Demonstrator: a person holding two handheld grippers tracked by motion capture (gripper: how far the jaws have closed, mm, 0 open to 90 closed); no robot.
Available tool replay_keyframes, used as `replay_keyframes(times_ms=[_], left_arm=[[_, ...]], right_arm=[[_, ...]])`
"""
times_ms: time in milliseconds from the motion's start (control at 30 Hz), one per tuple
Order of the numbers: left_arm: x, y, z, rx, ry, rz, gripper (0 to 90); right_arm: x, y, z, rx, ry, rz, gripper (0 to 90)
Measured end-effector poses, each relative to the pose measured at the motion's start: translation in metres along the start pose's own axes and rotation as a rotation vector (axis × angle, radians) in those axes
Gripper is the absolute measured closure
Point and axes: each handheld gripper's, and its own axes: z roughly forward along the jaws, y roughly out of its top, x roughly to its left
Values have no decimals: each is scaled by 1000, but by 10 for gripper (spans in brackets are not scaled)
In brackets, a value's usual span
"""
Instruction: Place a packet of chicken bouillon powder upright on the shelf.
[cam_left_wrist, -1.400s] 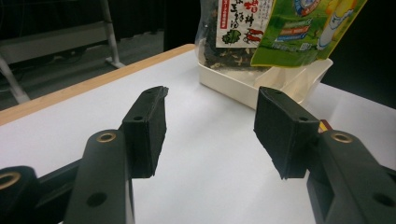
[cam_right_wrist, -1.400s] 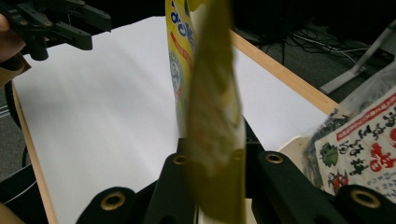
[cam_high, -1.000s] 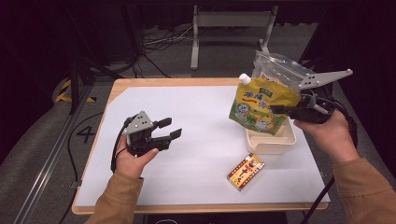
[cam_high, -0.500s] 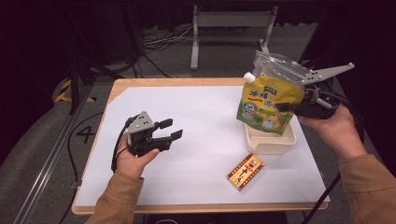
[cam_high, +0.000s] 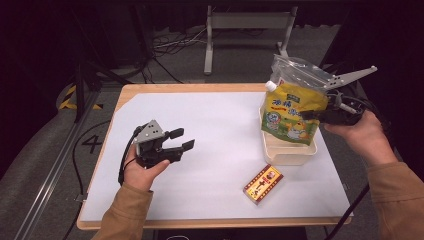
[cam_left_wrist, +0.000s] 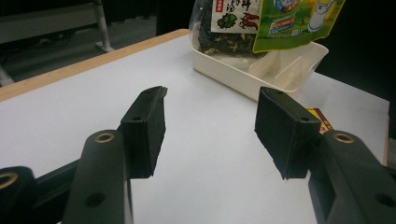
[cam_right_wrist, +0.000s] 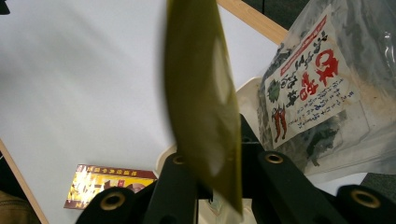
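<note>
My right gripper (cam_high: 311, 114) is shut on the edge of a yellow-green spouted pouch (cam_high: 290, 112) and holds it upright over the cream tray (cam_high: 287, 154). In the right gripper view the pouch (cam_right_wrist: 201, 93) shows edge-on, pinched at my right gripper (cam_right_wrist: 219, 186). A clear bag of dark dried food (cam_high: 299, 70) stands at the tray's far end behind the pouch. My left gripper (cam_high: 181, 139) rests open on the white table sheet at the left, with nothing between its jaws. In the left gripper view, my left gripper (cam_left_wrist: 210, 130) faces the tray (cam_left_wrist: 233, 70) and pouch (cam_left_wrist: 299, 23).
A red and yellow flat box (cam_high: 263, 184) lies on the sheet in front of the tray and is seen again as the box (cam_right_wrist: 112, 184). The clear bag (cam_right_wrist: 317, 93) is close to the right of the pouch. Wooden table edges border the sheet; a metal stand (cam_high: 247, 20) is behind.
The right gripper has carried the pouch slightly to the right, over the tray. The left gripper has stayed where it was, still open.
</note>
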Motion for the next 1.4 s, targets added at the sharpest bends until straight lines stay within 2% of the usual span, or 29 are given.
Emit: replay_keyframes(times_ms=[333,700,1033,1400], left_arm=[[1,-3,-3,10,6,-5,433],[1,-6,-6,19,16,-8,433],[1,-6,-4,27,13,-5,431],[1,-6,-2,34,8,-7,429]], right_arm=[[-9,-7,10,32,9,-31,835],[-15,-11,24,56,14,-35,836],[-22,-22,36,45,9,-15,835],[-24,-35,48,19,18,-27,840]])
